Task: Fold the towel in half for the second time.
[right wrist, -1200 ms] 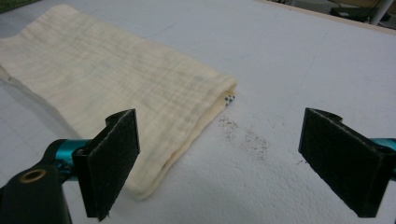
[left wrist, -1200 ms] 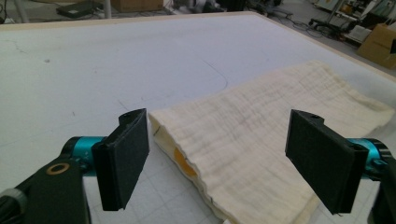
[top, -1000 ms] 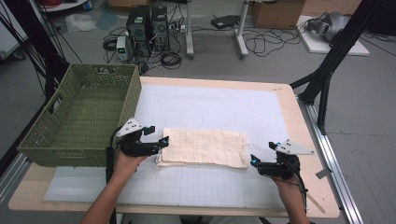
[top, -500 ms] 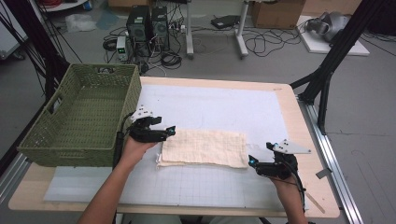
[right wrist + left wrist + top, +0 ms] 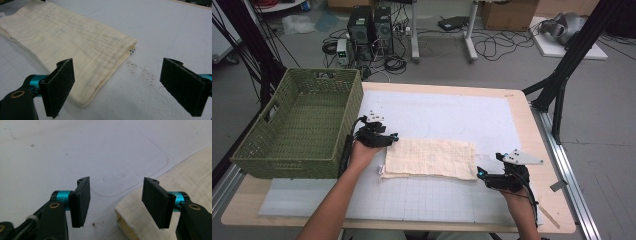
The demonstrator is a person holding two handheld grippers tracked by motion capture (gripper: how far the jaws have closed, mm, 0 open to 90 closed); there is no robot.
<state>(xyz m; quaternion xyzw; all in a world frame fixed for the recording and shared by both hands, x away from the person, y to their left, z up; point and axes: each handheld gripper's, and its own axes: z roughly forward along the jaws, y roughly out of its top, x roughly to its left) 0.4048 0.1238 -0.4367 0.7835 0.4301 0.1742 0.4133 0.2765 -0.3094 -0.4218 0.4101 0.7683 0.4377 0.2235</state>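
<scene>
One folded cloth [image 5: 430, 158] (cream) lies between two open hand-held grippers, left [image 5: 393, 139] narrowing, right [image 5: 480, 174].

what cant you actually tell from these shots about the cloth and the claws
- Folded cloth, underside and inner layers: hidden by its own top layer, every view.
- Left claw: jaws have just been closing, still apart; in the left gripper view the right jaw covers part of the cloth corner, so contact is unclear.
- Basket near inner wall: hidden by its rim, high view.
</scene>
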